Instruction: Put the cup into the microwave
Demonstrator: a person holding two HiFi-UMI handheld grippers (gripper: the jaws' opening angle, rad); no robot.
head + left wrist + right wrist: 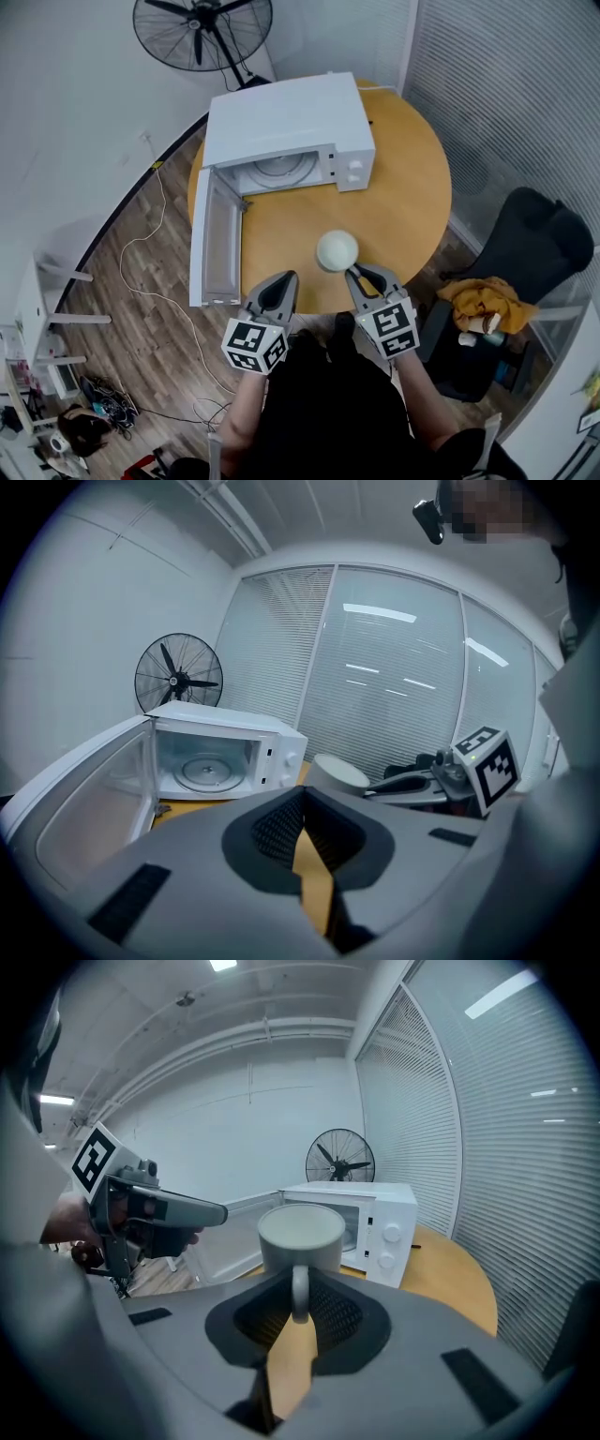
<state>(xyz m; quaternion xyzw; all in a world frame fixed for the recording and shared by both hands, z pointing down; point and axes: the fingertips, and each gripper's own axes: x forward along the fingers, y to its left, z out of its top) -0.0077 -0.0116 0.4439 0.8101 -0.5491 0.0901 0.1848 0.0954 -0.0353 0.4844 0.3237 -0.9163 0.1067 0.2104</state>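
1. Cup point(337, 250) hangs by its handle in the clenched right tool point(355, 273), over the worktop's point(403, 197) near edge, well apart from the microwave point(291, 122).
2. Door point(216, 239) open, chamber point(281, 171) bare: carrying in and setting down seem left.
3. Cup upright, mouth up, long axis vertical, handle toward the person.
4. Left tool point(285, 278) closed, empty.

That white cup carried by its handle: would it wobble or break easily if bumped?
Probably rigid and chip-prone: the cup looks like glazed ceramic, so knocking the microwave could damage it. The right gripper pinches only its thin handle, so it might pivot or slip. No liquid shows, so likely fairly light.
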